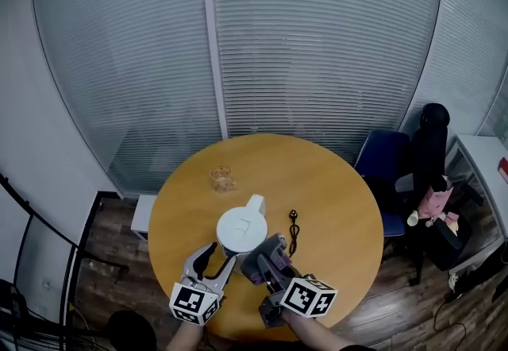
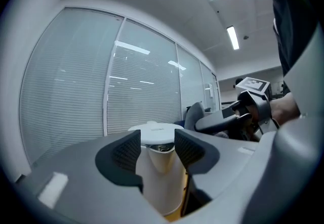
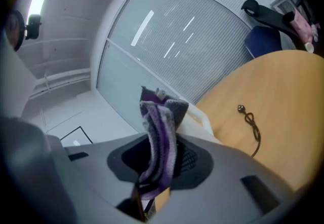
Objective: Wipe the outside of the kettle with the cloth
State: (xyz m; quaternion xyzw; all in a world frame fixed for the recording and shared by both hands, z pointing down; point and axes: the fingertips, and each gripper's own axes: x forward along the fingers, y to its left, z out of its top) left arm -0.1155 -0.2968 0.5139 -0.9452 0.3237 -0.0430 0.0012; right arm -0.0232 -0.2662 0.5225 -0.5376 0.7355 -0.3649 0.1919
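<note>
Likely office: blinds [image 1: 317, 40], blue chair [image 1: 386, 163]

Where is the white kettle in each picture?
Head view: the white plastic kettle stands low in the middle, on the round wooden table.
Left gripper view: bottom centre, seen through the gap between the jaws.
Right gripper view: only a white sliver shows behind the purple striped cloth.
Shared landmark: the ribbed glass wall.

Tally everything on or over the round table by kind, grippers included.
Kettle: 1
Cloth: 1
Black cord: 1
Small clear item: 1
Grippers: 2, the left gripper and the right gripper
Total: 6
</note>
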